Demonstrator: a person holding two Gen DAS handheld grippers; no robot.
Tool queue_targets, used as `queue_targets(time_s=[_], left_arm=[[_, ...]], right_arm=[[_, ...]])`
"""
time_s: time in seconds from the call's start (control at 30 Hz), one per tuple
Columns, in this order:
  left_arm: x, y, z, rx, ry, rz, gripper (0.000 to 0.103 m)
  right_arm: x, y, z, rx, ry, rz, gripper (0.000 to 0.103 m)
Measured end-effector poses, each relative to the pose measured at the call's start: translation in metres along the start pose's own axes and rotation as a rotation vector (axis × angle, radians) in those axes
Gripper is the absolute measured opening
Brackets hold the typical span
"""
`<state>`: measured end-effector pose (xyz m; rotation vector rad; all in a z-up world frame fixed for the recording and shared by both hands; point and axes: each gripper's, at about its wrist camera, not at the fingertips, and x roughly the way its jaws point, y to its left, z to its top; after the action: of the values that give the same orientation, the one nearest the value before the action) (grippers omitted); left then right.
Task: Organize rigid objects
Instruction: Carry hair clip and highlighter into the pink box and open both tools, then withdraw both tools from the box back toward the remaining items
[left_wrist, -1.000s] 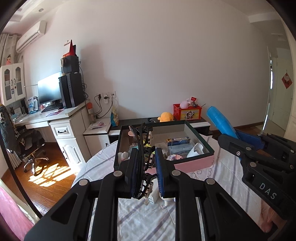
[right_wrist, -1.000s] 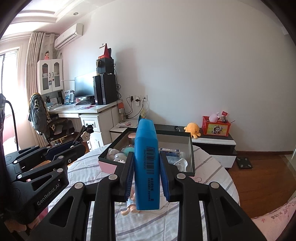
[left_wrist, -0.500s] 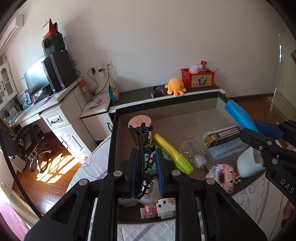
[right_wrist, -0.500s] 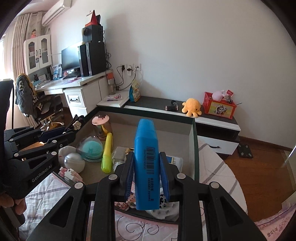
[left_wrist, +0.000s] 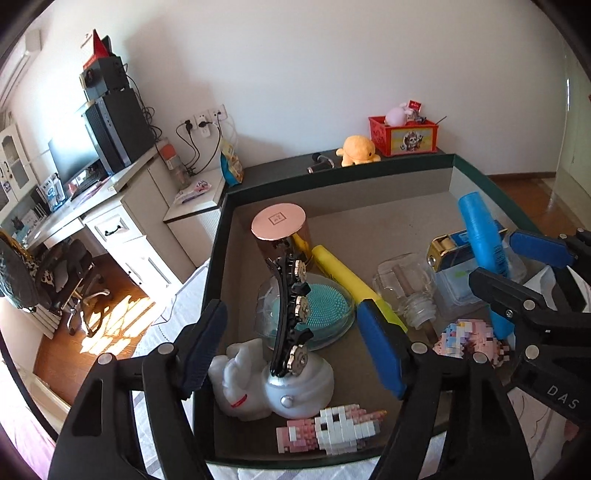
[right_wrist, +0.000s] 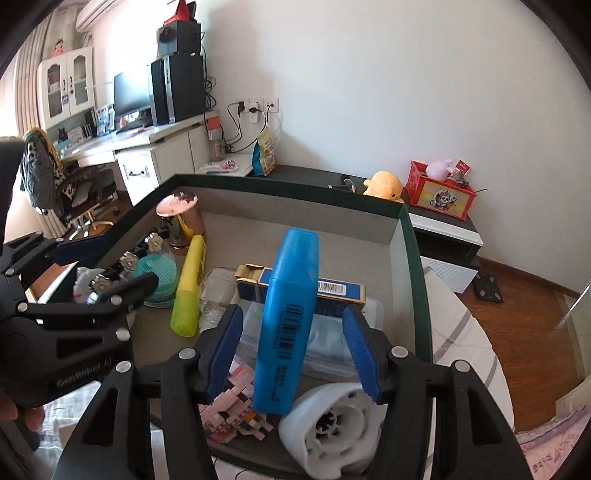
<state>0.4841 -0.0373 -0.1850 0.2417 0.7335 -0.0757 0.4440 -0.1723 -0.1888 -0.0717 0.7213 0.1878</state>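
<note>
Over the dark-rimmed box (left_wrist: 332, 173) my left gripper (left_wrist: 291, 310) has its jaws opening. A black hair clip with silver flowers (left_wrist: 291, 295) stands between them, free of both pads, its lower end on a white toy (left_wrist: 240, 376). My right gripper (right_wrist: 291, 317) is also opening its jaws. The blue highlighter (right_wrist: 295, 266) leans upright between its pads with a gap on each side, its base on a pink block figure (right_wrist: 236, 402). In the left wrist view the blue highlighter (left_wrist: 480, 229) shows at the right.
The box also holds a yellow highlighter (left_wrist: 347, 277), a teal brush under a clear dome (left_wrist: 325, 310), a pink-lidded jar (left_wrist: 279, 229), a glass bottle (left_wrist: 406, 288), a blue and gold carton (right_wrist: 332, 291) and a white spool (right_wrist: 332, 417). A striped cloth covers the table.
Both grippers came forward and down over the box. Each was shut on its item, the left on the clip and the right on the blue highlighter; both jaws now stand apart from them.
</note>
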Motion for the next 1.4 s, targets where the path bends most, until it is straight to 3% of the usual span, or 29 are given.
queue_targets(time_s=[0.07,0.13,0.33,0.4,0.53,0.9,1.17,1.4], left_arm=[[-0.021,0.004,-0.003,-0.006,-0.036,-0.014,0.089],[-0.049,0.009,-0.01,-0.025,-0.092,0.009,0.099],[-0.149,0.028,-0.037,-0.116,-0.267,-0.003,0.103],[-0.181,0.033,-0.048,-0.147,-0.306,0.015,0.103],[-0.236,0.038,-0.072,-0.179,-0.379,0.014,0.103],[-0.335,0.037,-0.129,-0.229,-0.468,0.011,0.103],[-0.377,0.031,-0.143,-0.213,-0.523,0.025,0.103],[-0.391,0.03,-0.149,-0.21,-0.537,0.039,0.103]], right_arm=[[-0.015,0.0,-0.001,0.016,-0.027,0.011,0.072],[-0.04,0.005,-0.001,0.018,-0.07,0.011,0.079],[-0.129,0.025,-0.013,0.035,-0.229,-0.014,0.089],[-0.159,0.035,-0.023,0.044,-0.273,-0.03,0.103],[-0.215,0.055,-0.04,0.046,-0.366,-0.024,0.103],[-0.313,0.083,-0.087,0.05,-0.453,-0.05,0.103],[-0.358,0.094,-0.108,0.055,-0.496,-0.063,0.103],[-0.37,0.097,-0.115,0.049,-0.514,-0.069,0.103]])
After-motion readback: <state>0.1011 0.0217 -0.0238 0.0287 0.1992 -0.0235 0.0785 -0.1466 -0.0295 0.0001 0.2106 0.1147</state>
